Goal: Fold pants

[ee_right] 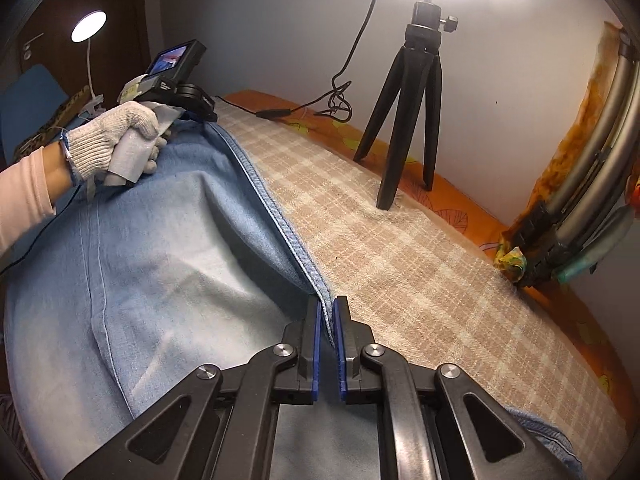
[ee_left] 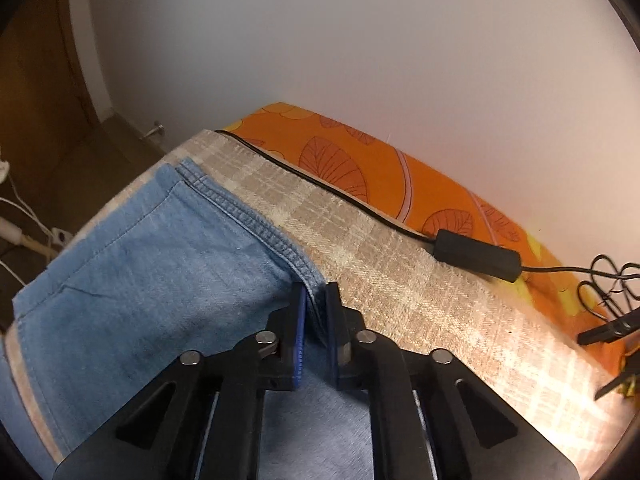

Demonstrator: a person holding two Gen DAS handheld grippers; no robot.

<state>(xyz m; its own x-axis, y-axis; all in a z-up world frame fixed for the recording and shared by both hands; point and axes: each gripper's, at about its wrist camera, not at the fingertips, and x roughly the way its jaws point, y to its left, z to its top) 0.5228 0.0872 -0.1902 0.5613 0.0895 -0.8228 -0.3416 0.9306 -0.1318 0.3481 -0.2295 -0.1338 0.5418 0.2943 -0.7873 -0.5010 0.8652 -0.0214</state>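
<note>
Light blue denim pants lie on a beige plaid cloth, legs stacked, with the hem ends at the far left. My left gripper is shut on the thick seam edge of the pants. In the right wrist view the pants spread to the left and my right gripper is shut on the same seam edge further along. The left gripper's body, held by a gloved hand, shows at the far end of the seam; its fingers are hidden.
A black cable with an inline box runs along the cloth's far edge over an orange leaf-print sheet. A black tripod stands on the cloth near the wall. Folded metal poles lean at the right. Floor and cables lie at the left.
</note>
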